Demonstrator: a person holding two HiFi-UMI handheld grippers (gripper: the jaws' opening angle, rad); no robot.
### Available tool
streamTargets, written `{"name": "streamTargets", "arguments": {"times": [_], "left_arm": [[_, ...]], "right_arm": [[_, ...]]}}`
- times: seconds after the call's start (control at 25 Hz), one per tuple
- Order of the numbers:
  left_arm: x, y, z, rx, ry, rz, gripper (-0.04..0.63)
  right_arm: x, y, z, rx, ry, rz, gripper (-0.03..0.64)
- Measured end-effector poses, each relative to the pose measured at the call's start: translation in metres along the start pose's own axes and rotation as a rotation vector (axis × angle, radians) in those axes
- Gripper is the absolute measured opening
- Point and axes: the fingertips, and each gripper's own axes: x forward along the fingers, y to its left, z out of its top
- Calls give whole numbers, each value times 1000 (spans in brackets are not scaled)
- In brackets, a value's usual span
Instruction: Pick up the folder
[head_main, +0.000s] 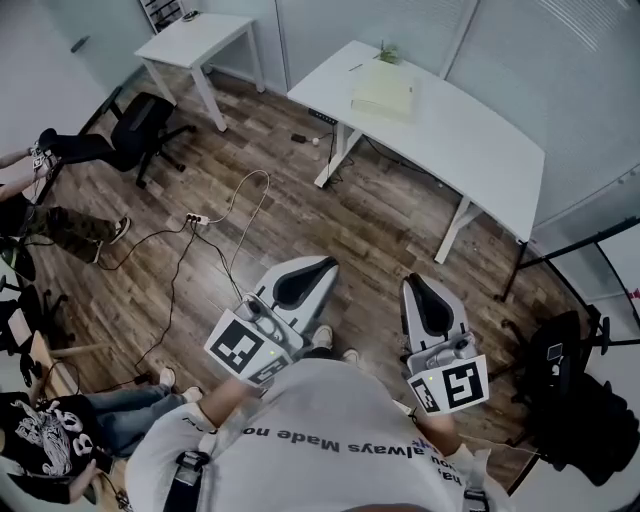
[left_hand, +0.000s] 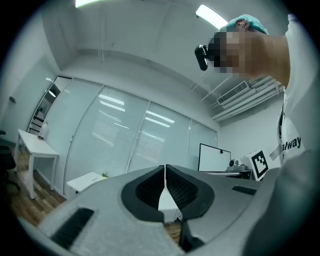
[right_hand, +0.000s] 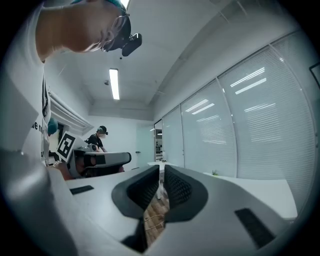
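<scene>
Folder (head_main: 383, 91), pale and flat, lies on the far end of the long white desk (head_main: 470, 140), just beside a small green plant (head_main: 388, 52) and well apart from both grippers. Judging by this, the task is at its very start: the approach has not begun, and a stretch of wooden floor (head_main: 300, 200) with loose cables (head_main: 235, 215) lies between the person and the desk. The left gripper (head_main: 322, 266) and the right gripper (head_main: 415, 282) are held near the person's body, side by side and pointing roughly level toward the far side of the room. In the left gripper view the left gripper's (left_hand: 165, 170) jaws stand together, their ribbed pads meeting along a thin line with nothing between them. The right gripper view shows the same for the right gripper (right_hand: 161, 175): jaws together, only floor visible through the slit below, nothing held or touched. The next move likely calls for walking to the desk, opening one gripper's jaws, and bringing them in low at the folder's edge, since a thin flat thing gives little to bite on from above.
</scene>
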Motion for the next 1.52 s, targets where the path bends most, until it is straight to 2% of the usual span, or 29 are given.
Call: {"name": "streamTargets", "arguments": {"times": [0.4,0.76,1.12,1.52], "left_arm": [[-9,38,6,-3,12,-4,18],[9,64,1,-19,15,1,18],[62,95,0,-19,16,8,18],[159,132,-3,-10,27,-1,18]], "right_arm": [[36,12,-1,10,-4,-22,32],[64,-8,-6,9,2,-27,32],[100,-57,-4,5,1,-19,32],[147,-148,-4,17,7,-31,32]]}}
